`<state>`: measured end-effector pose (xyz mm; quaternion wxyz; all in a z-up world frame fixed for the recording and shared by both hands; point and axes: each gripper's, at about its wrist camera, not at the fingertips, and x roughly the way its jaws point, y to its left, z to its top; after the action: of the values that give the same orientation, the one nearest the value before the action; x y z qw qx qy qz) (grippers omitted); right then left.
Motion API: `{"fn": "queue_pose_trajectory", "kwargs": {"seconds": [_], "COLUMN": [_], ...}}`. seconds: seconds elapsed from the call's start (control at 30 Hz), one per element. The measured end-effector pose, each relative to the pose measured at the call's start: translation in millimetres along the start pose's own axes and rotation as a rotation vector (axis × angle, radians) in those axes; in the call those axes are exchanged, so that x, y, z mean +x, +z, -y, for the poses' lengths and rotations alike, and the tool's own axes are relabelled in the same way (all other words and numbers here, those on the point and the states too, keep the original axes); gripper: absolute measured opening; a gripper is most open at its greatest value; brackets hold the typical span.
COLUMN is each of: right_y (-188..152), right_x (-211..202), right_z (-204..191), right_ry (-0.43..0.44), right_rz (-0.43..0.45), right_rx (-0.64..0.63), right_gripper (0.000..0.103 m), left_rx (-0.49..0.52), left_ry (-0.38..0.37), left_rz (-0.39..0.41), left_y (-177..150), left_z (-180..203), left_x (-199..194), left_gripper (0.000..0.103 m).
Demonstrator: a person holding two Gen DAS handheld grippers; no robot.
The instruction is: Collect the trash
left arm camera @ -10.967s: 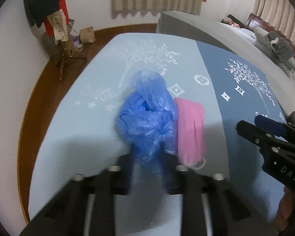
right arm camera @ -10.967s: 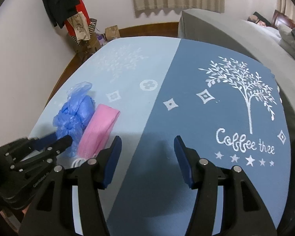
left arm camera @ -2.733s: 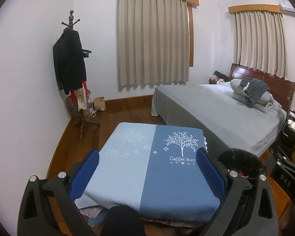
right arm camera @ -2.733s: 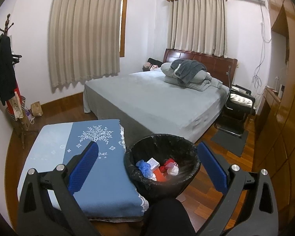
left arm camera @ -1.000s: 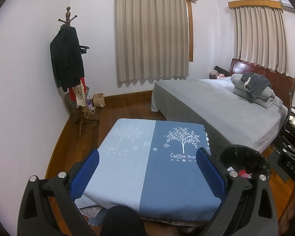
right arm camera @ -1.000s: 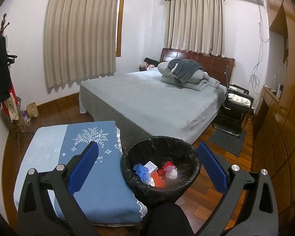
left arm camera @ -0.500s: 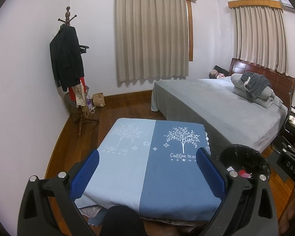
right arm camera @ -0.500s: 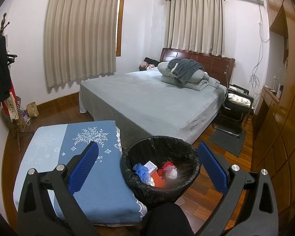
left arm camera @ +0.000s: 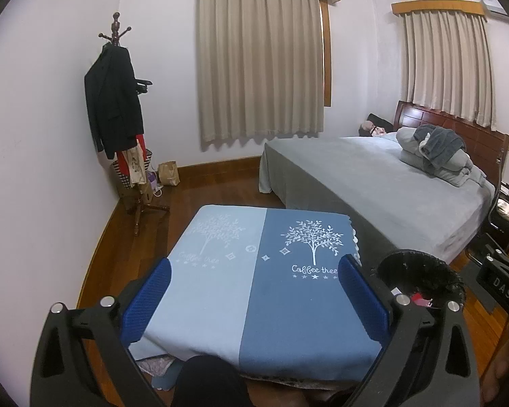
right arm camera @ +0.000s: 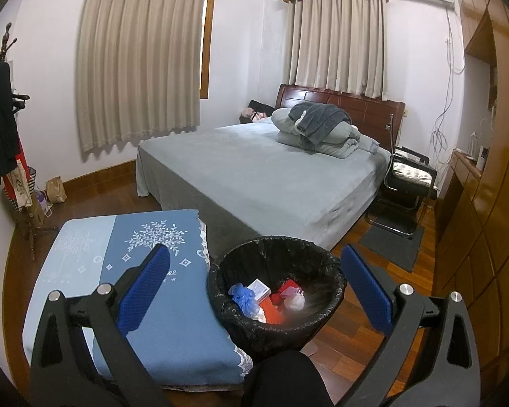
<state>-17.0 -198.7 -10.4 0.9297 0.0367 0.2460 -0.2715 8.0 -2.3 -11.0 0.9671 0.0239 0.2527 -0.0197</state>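
Left gripper (left arm camera: 254, 300) and right gripper (right arm camera: 254, 290) held wide open, empty; lined trash bin (right arm camera: 277, 325) framed between right fingers, collection apparently finished.

A home bedroom is showing: a bed (right arm camera: 254, 176), curtains (left arm camera: 259, 57), a coat rack (left arm camera: 118, 101), a wardrobe (right arm camera: 485, 169).

trash bin (right arm camera: 278, 305) — black-lined, upright beside table | holds blue bag (right arm camera: 242, 295), box, red scraps

Both wrist views high, facing bedward, sharing table (left arm camera: 254, 298), bin (right arm camera: 276, 291)
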Motion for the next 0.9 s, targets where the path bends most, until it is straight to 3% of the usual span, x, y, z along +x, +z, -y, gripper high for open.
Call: {"fn": "queue_pose_trajectory", "kwargs": {"seconds": [0.9], "right_y": [0.2], "right_x": [0.5], "right_z": [-0.6], "right_ry": [-0.001], "right_rz": [-0.001], "right_rx": [0.0], "right_gripper": [0.098], "left_rx": [0.003], "left_ry": [-0.01], "left_rz": [-0.011], "left_y": [-0.4], "left_z": [3.0], "left_x": [-0.4], "left_gripper": [0.097]}}
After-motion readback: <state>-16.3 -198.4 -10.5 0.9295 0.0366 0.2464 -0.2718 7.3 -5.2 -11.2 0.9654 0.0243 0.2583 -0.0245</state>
